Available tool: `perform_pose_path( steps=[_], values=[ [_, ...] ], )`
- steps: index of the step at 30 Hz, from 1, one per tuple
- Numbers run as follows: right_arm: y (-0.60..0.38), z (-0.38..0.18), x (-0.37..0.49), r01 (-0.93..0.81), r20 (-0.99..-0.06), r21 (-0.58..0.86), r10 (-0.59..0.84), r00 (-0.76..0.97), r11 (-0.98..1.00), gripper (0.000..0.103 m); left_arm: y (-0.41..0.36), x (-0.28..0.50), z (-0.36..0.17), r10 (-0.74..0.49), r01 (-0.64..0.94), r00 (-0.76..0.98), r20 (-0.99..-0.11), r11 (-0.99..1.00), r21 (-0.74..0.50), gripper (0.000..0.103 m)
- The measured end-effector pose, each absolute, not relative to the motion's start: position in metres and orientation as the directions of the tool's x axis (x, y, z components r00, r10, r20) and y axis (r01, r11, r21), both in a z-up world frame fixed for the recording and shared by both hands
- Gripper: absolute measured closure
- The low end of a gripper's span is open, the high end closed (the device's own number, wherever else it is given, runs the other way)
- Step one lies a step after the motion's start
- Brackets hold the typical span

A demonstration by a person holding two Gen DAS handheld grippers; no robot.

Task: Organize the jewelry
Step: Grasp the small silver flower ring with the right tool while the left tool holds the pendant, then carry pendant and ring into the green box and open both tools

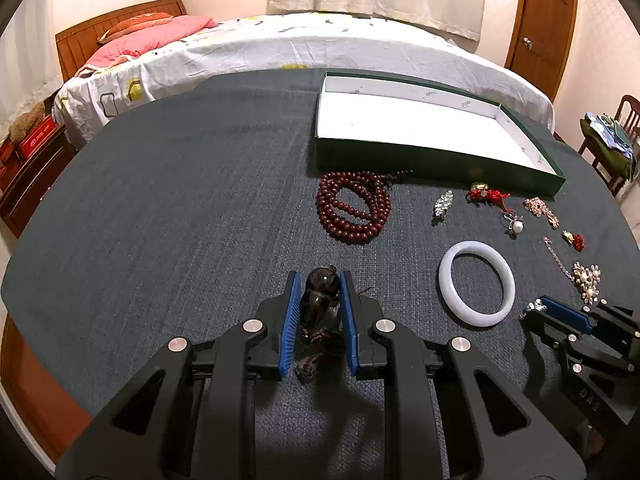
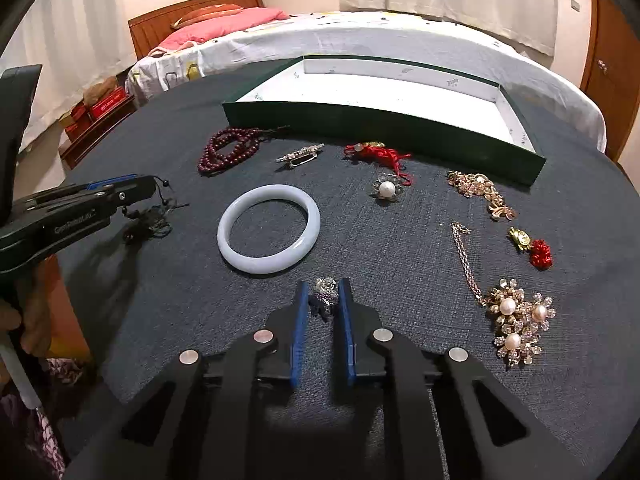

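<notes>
Left tool [image 1: 320, 280]: jaws drawn close on a dark bead pendant [image 1: 318, 298]; both blue pads press its sides. Its dark cord and tassel [image 1: 316, 350] lie bunched on the cloth between the fingers.
Right tool [image 2: 323, 294]: jaws nearly closed on a small rhinestone brooch [image 2: 323, 295]; the pads touch it on both sides. The brooch sits at the fingertips, on or just above the cloth; which one cannot be told.
Bench [image 1: 180, 200]: covered in dark grey-blue cloth; carries all the jewelry.
Box [image 2: 384, 126]: shallow, dark green outside, white inside, at the far side of the bench; no jewelry visible in it.
White bangle [image 2: 269, 228]: lies flat between the two tools, touching neither.
Dark red bead string [image 1: 354, 208]: coiled just in front of the box's near left corner.
Silver bar brooch [image 2: 300, 155]: beside the red beads, near the box wall.
Red cord charm [image 2: 380, 154]: just in front of the box wall.
Pearl brooch [image 2: 387, 189]: touching the red cord's end.
Gold chain cluster [image 2: 480, 192]: near the box's right corner.
Thin chain [image 2: 464, 260]: runs to a large pearl flower brooch [image 2: 518, 320] right of the right tool.
Gold and red charm [image 2: 530, 246]: beside the thin chain, apart from it.
Background: a bed [image 1: 320, 44] beyond the bench.
</notes>
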State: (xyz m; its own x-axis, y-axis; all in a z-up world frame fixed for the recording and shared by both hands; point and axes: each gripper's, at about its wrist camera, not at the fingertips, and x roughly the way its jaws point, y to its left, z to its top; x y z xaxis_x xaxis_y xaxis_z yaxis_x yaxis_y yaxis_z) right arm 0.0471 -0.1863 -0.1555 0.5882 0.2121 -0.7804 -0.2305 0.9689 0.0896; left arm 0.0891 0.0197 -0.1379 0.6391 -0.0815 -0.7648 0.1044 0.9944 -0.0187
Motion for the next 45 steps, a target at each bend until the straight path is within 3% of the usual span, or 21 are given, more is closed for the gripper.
perform_pose_path(
  steps=[18,29,45],
  values=[
    [-0.205,-0.138,0.042,-0.181,-0.747,0.13,0.217,0.628,0.975,0.091,0.01,0.083,-0.127,-0.102,0.125,0.657,-0.747,0.992,-0.026,0.083],
    [-0.233,-0.092,0.056,-0.135,-0.659,0.131,0.188,0.729,0.982,0.091,-0.009,0.091,-0.093,-0.173,0.177,0.695,-0.698,0.982,-0.066,0.083],
    [-0.276,-0.049,0.145,-0.042,-0.555,0.097,0.089,0.827,0.994,0.091,-0.088,0.195,-0.046,-0.276,0.277,0.761,-0.587,0.957,-0.09,0.083]
  ],
)
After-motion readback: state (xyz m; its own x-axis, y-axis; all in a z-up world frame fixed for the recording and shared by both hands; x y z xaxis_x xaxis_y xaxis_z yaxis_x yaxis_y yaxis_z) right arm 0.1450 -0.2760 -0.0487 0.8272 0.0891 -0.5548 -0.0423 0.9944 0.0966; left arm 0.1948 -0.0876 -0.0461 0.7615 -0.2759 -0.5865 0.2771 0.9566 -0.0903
